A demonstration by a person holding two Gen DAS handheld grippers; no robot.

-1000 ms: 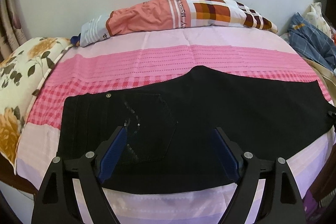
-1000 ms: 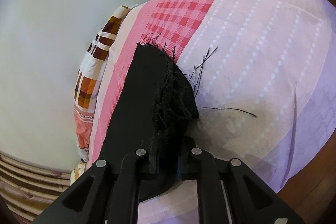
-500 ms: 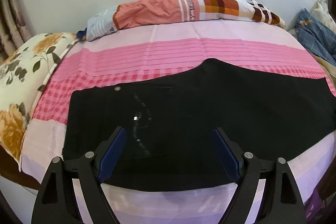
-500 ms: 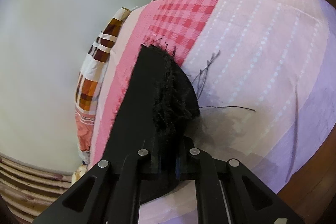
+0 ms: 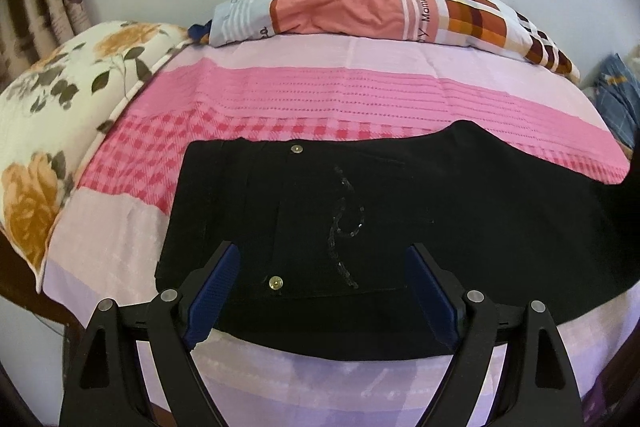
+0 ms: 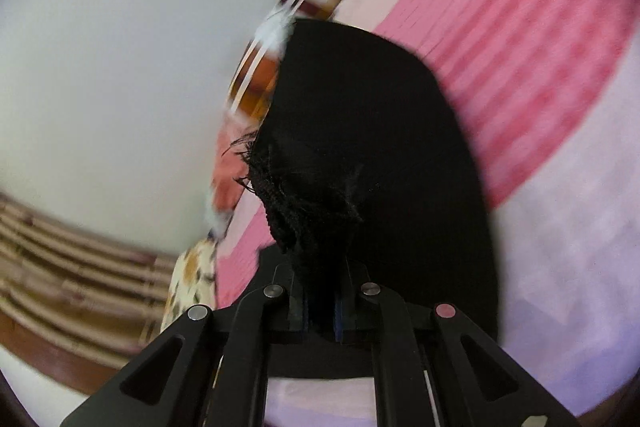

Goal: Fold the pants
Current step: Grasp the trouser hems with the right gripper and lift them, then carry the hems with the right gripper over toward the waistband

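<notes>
Black pants lie flat across the pink striped bed, waistband at the left, with two brass rivets and a sequin curl on the pocket. My left gripper is open and empty, hovering over the near edge of the seat area. My right gripper is shut on the frayed leg hem of the pants and holds it lifted above the bed, the cloth draping away from the jaws. The right wrist view is blurred by motion.
A patchwork orange bolster lies along the far wall side of the bed. A floral pillow sits at the left edge. Blue plaid cloth lies at the far right. A striped curtain hangs beyond.
My right gripper has lifted the leg hem off the bed and swung it toward the waistband end. My left gripper has shifted left, so the waistband is nearer the middle of its view.
</notes>
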